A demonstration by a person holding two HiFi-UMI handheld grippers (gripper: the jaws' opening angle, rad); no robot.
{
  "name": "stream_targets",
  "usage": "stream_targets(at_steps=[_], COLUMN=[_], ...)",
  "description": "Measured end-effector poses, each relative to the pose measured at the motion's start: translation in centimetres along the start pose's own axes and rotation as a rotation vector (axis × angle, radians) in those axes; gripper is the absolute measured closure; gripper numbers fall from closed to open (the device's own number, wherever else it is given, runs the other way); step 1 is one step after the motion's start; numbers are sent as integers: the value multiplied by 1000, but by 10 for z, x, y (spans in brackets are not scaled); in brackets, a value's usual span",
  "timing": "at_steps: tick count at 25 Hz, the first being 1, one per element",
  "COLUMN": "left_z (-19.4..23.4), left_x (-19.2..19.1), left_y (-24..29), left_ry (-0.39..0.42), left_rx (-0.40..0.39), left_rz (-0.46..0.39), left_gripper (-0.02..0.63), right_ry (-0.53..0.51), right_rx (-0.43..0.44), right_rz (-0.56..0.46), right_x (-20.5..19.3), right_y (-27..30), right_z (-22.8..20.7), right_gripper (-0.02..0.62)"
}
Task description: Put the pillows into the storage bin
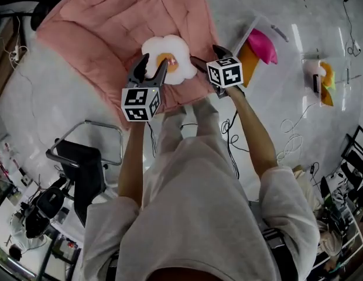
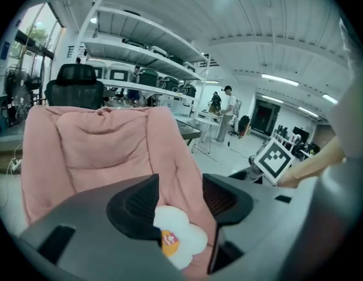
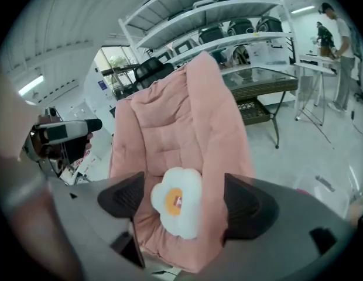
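Note:
A white fried-egg pillow [image 1: 177, 47] with an orange centre lies on a big pink cushion [image 1: 105, 28] on the floor. My left gripper [image 1: 153, 67] hovers open over the pillow's near left edge. In its own view the egg pillow [image 2: 187, 239] shows low between its spread jaws. My right gripper [image 1: 206, 56] stands open just right of the pillow. The egg pillow [image 3: 180, 206] shows between its wide jaws, farther off and untouched. The white storage bin [image 1: 253, 29] sits to the right, with a pink pillow [image 1: 262, 44] and an orange pillow [image 1: 248, 58] in it.
A black office chair [image 1: 82, 163] stands at the lower left and cables [image 1: 293, 134] trail over the pale floor on the right. More pink and yellow soft things [image 1: 322, 81] lie far right. Shelves, a glass table [image 3: 263, 78] and a standing person [image 2: 228, 107] are behind the cushion.

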State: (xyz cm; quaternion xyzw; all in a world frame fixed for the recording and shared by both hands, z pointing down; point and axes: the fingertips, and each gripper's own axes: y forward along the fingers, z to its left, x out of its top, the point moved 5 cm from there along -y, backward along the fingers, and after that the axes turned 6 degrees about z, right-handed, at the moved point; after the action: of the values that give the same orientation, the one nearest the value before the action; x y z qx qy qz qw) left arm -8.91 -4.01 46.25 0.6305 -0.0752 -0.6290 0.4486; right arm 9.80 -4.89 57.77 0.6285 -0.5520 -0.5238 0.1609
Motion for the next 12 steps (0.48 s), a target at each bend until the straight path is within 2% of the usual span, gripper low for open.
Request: stream_targets(at_steps=[5, 12], left_z=[48, 99], left_x=[-41, -83], left_y=[-28, -36], left_ry=[-101, -177], left_rx=[73, 91], left_rz=[4, 16], left_gripper=[377, 377], right_ry=[-132, -241], right_rx=[43, 11], right_rz=[101, 200], right_x=[7, 22], right_y=[64, 148], right_z=[45, 67], right_gripper=[173, 172])
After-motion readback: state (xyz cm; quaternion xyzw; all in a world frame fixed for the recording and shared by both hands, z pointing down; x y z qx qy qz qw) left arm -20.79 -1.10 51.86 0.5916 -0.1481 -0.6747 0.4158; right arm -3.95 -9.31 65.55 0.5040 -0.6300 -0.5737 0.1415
